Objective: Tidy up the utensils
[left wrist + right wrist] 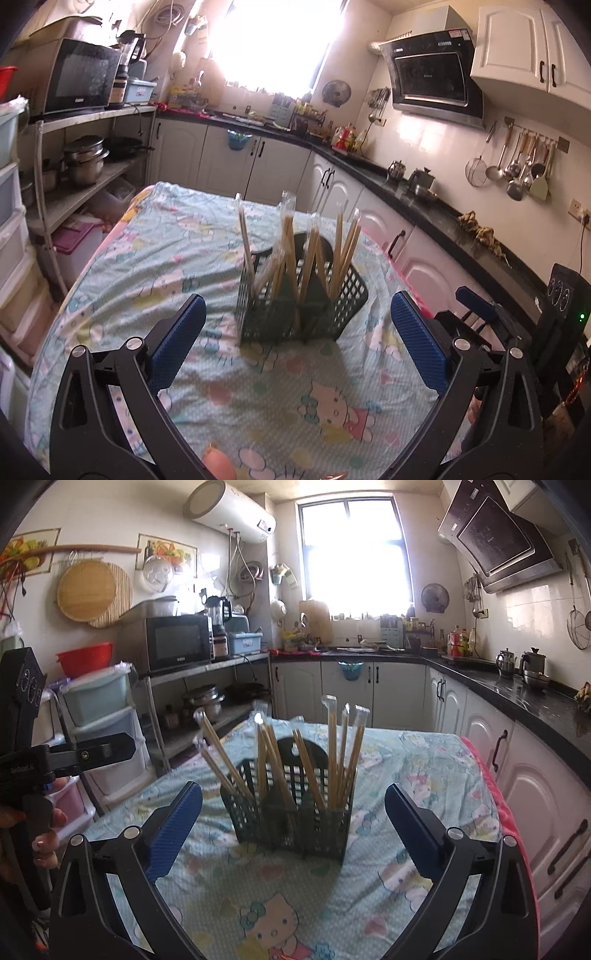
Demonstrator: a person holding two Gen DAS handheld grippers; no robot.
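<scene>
A dark green lattice utensil basket [284,314] [295,823] stands on the table's patterned cloth [258,398] [229,893]. Several pairs of wrapped wooden chopsticks [286,251] [334,753] stand upright and leaning in its compartments. My left gripper [299,306] is open, its blue pads wide apart on the near side of the basket, with nothing between them. My right gripper [293,795] is open too, also short of the basket and holding nothing. In the left wrist view the right gripper's blue finger [476,299] shows at the right edge.
A person's hand [44,834] holds the left gripper's black handle at the right wrist view's left edge. A black countertop [443,214] with kettles runs along the right. A shelf with a microwave [177,642] and pots, plus plastic drawers [107,738], stand left.
</scene>
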